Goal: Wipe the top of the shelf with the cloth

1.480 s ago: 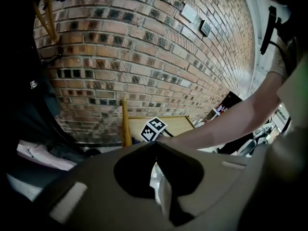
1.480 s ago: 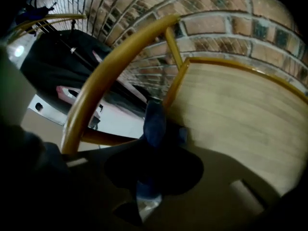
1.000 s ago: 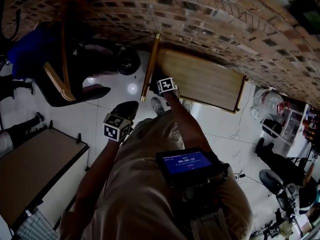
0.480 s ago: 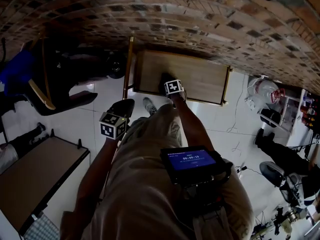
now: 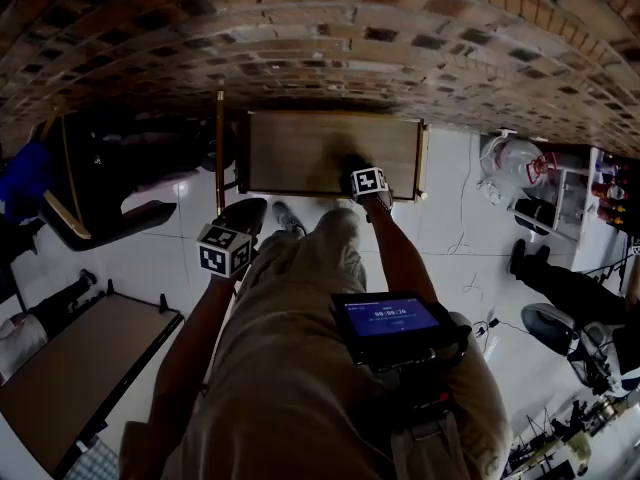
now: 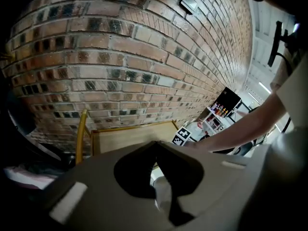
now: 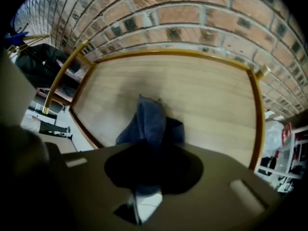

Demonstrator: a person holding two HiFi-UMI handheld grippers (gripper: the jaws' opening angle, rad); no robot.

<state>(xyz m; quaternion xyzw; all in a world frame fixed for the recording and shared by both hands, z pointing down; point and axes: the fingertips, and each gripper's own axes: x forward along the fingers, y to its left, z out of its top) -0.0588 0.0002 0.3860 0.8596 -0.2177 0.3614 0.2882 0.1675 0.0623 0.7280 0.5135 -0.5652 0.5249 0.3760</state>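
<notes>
So, your right claw [image 7: 148, 146] is clamped down on the blue cloth [image 7: 150, 119]. The bunched end sticks out past the tips and rests on the wooden top of the shelf [image 7: 211, 95]. That puts the cloth near the shelf's front edge, about midway along it. The strip along the back, the far corners and both ends are all bare wood.

Your left claw [image 6: 155, 144] is closed tip to tip with nothing in it. You're holding it off the shelf, out in front of the front-left corner, and it isn't doing any work.

Progress-wise, I'd say the wipe is under way but nowhere near finished. The cloth is in contact with the top, so the setup part is done. The wood looks the same everywhere and there's no visible clean patch, so I can't tell how much you've covered. I'd count the back strip and the corners as left to do.
</notes>
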